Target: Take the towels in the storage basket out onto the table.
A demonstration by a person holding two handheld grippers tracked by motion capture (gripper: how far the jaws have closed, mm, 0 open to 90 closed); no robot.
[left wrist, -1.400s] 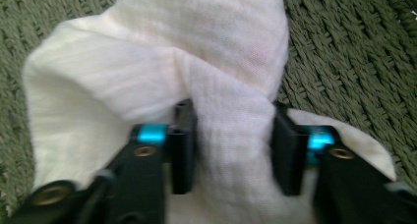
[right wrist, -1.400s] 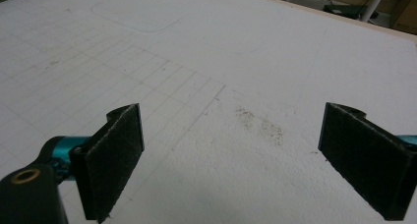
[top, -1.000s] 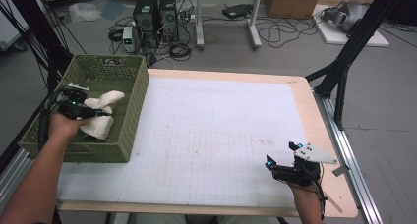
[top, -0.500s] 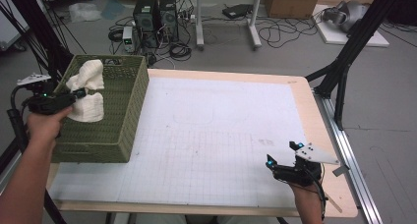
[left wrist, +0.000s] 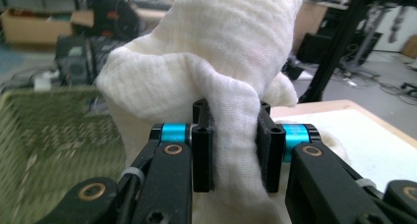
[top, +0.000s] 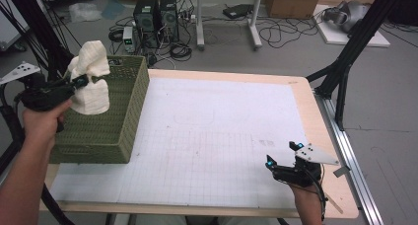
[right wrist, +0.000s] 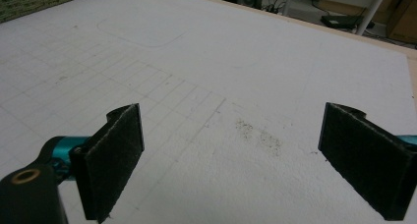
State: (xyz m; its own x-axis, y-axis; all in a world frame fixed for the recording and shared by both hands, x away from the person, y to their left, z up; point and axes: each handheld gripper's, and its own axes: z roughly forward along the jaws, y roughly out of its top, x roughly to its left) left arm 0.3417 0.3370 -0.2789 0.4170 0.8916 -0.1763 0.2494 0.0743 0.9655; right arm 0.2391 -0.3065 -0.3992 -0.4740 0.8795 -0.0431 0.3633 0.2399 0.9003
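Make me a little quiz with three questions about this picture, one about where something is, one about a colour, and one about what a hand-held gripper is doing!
1. Where is the basket?
A. on the table's left side
B. on the floor
C. in the table's middle

2. What colour is the cloth?
A. red
B. cream white
C. blue

3. What is the left hand-held gripper doing?
A. lying open on the table
B. pinching the cloth
C. holding a cup

Answers:
1. A, the green woven basket sits at the left edge of the table in the high view.
2. B, the cloth looks cream white in both the high view and the left gripper view.
3. B, its two black jaws are closed on a fold of cloth, held up above the basket; the right hand-held gripper is the open one.
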